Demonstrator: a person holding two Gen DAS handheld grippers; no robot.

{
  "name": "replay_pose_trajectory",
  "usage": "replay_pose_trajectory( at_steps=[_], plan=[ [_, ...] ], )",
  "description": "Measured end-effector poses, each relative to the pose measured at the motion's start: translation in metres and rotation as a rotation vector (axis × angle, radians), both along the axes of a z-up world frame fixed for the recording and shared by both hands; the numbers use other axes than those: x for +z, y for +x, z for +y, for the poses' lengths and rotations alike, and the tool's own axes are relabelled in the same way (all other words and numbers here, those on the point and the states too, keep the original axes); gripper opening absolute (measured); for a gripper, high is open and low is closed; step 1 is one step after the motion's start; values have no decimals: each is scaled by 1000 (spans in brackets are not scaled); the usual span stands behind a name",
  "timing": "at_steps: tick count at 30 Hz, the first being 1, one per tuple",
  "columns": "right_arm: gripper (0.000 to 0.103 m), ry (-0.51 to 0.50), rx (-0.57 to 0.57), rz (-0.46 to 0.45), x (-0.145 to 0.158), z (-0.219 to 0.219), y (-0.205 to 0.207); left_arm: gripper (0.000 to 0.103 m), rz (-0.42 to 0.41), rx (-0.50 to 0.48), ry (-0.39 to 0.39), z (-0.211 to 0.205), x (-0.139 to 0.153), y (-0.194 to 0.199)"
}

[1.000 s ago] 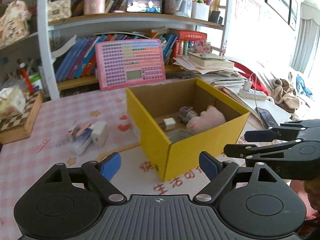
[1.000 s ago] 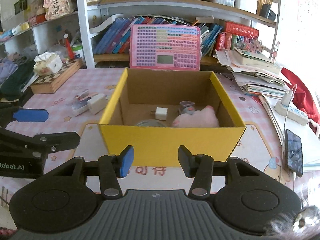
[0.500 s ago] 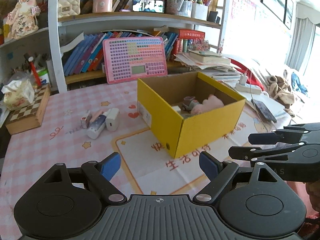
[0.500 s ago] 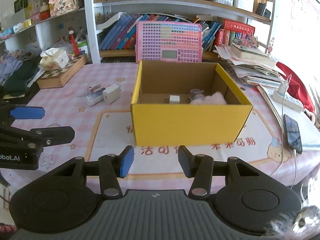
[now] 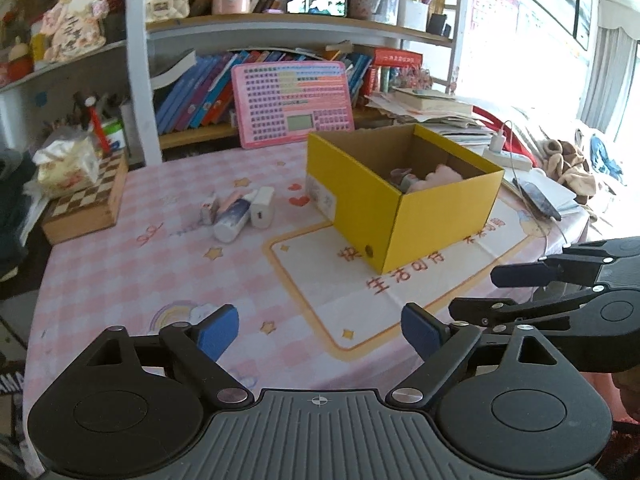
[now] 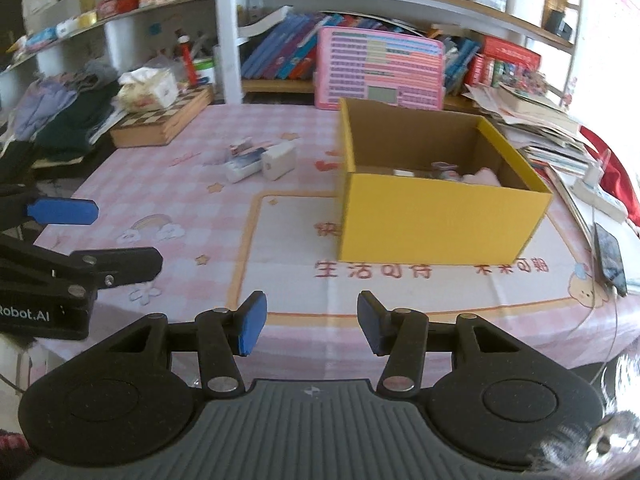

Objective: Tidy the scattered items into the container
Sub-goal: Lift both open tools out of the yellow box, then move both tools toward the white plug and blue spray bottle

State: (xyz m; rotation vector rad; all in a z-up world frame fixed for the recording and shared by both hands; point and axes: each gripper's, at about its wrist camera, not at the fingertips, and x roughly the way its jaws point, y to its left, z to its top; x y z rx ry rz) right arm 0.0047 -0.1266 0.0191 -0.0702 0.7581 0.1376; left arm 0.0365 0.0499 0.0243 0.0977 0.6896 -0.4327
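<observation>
Left hand-held gripper [image 5: 320, 330]: fingers apart, empty, above the bench [image 5: 120, 280].
Right hand-held gripper [image 6: 308, 322]: fingers apart, empty.
Yellow box [image 6: 440, 220]: on the mat, pink toy [image 5: 440, 176] inside.
Loose items [image 5: 240, 212]: clustered left of the box.
</observation>
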Motion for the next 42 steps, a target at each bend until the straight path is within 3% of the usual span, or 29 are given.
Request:
replay_pose_trajectory(
  at_steps=[11, 19, 24, 33, 37, 42],
  plan=[
    [71, -41, 100, -12, 3, 44, 1, 93, -13, 98, 11, 34, -3, -9],
    [74, -42, 149, -22, 5, 64, 11, 93, -32, 192, 35, 59, -7, -14],
    [74, -121, 205, -117, 16, 86, 27, 93, -43, 246, 35, 75, -6, -17],
    [75, -46, 150, -57, 7, 104, 40, 93, -43, 309, 53, 87, 0, -12],
    [83, -44, 133, -60, 6, 108, 49, 93, -18, 323, 44, 91, 0, 0],
    [83, -17, 83, -63, 3, 105, 70, 93, -43, 340, 68, 88, 0, 21]
  ],
)
